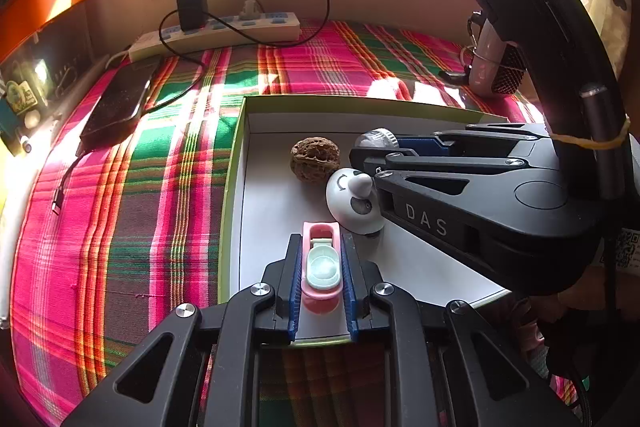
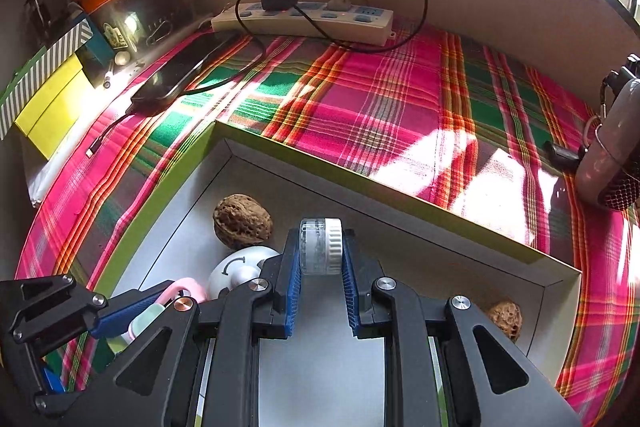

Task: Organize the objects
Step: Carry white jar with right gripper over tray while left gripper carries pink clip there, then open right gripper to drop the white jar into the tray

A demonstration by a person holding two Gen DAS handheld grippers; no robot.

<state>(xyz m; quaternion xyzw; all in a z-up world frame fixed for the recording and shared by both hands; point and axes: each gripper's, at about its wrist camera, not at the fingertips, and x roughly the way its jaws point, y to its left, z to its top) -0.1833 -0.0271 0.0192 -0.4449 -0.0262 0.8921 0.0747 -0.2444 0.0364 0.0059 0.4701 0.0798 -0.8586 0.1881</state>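
Observation:
A shallow green-rimmed white box (image 1: 236,163) lies on the plaid cloth; it also shows in the right wrist view (image 2: 400,223). My left gripper (image 1: 322,251) is shut on a pink and mint case (image 1: 322,263) low over the box's near part. My right gripper (image 2: 320,247) is shut on a small clear jar with a white cap (image 2: 320,245), also inside the box. In the box lie a brown walnut (image 1: 315,158), a white round knob-topped toy (image 1: 354,201) and a second walnut (image 2: 506,319) at the right corner.
A white power strip (image 1: 216,35) with a black charger (image 1: 192,5) and cable lies at the back. A black phone (image 1: 116,103) lies left on the cloth. A pink handheld device (image 1: 492,63) lies at the right. Boxes and shelves stand at the left.

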